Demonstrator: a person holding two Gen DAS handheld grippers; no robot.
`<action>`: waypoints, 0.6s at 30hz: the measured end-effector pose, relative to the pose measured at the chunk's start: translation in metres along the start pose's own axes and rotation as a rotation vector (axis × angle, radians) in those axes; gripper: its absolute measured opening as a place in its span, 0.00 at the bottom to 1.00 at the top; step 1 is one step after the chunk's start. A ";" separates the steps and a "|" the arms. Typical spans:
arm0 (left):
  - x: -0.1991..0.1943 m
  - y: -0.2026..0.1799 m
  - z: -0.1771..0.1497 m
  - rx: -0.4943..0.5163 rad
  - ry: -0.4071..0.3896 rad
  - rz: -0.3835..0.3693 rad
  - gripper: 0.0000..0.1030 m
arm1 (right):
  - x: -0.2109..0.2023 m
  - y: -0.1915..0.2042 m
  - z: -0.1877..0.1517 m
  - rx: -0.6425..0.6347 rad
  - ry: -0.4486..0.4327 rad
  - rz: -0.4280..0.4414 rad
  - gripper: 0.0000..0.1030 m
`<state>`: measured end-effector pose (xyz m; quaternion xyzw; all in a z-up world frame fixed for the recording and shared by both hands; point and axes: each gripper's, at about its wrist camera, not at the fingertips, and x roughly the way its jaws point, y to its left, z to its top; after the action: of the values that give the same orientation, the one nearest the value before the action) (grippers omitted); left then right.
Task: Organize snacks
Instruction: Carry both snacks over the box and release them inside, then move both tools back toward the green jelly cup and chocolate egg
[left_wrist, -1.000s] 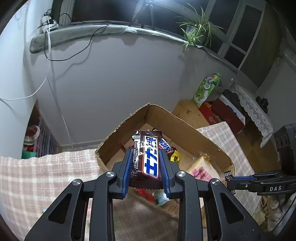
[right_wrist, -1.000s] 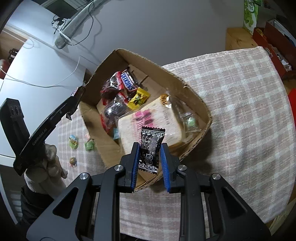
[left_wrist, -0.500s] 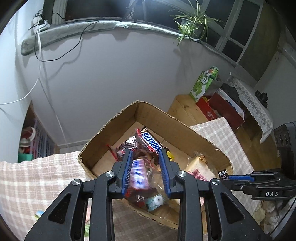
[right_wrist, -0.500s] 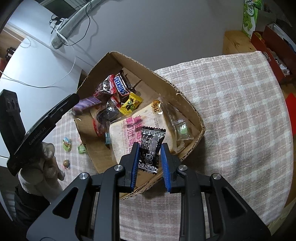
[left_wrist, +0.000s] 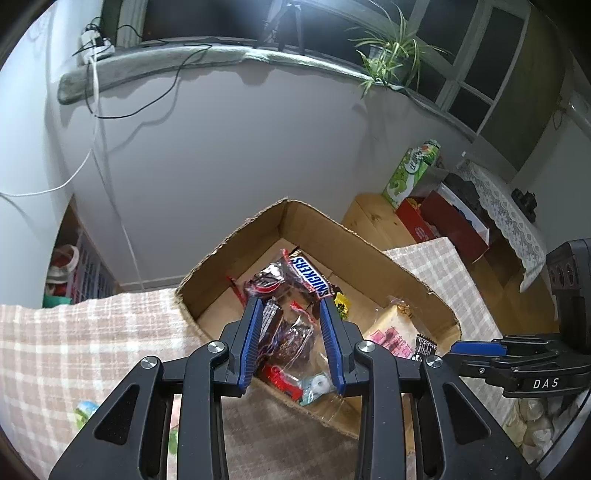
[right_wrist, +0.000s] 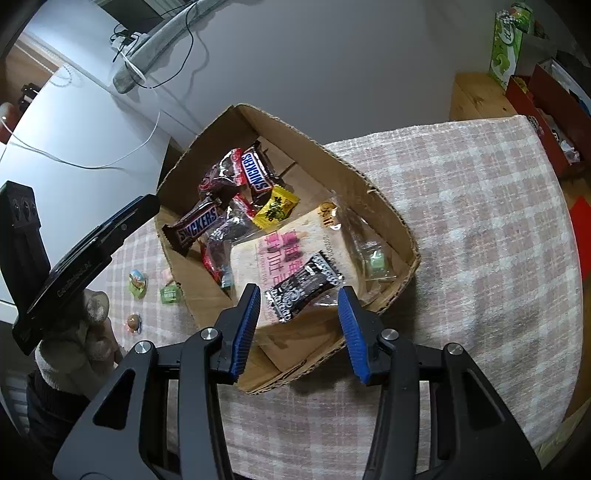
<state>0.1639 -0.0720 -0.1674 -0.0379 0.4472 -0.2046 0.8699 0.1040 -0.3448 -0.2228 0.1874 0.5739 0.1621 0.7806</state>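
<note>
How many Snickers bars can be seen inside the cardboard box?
2. One Snickers bar lies toward the far corner of the box, and the other leans on its left wall. More may be hidden under other wrappers.

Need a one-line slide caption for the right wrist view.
Right gripper, jaws just opened, drops a black snack packet onto the bread bag in the cardboard box.

I'm seeing a spider plant (left_wrist: 391, 55) sitting on the grey window ledge (left_wrist: 177, 64), with black and white cables (left_wrist: 96, 96) trailing down the pale wall (left_wrist: 236, 147). A green carton (left_wrist: 412, 171) is standing beside a red box (left_wrist: 443, 218) on a wooden stand (left_wrist: 373, 218). A lace cloth (left_wrist: 506, 218) is hanging over furniture further right. The checked tablecloth (right_wrist: 480, 221) is covering the table.
</note>
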 end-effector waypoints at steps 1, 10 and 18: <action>-0.002 0.001 -0.002 -0.006 -0.002 -0.001 0.30 | 0.000 0.002 -0.001 -0.006 0.000 0.003 0.44; -0.031 0.015 -0.028 -0.085 -0.024 0.013 0.30 | -0.002 0.037 -0.008 -0.122 -0.010 0.024 0.44; -0.070 0.050 -0.063 -0.172 -0.048 0.105 0.30 | 0.006 0.081 -0.018 -0.249 0.000 0.062 0.44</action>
<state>0.0940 0.0084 -0.1640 -0.0937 0.4437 -0.1188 0.8833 0.0850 -0.2694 -0.1940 0.1064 0.5434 0.2562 0.7923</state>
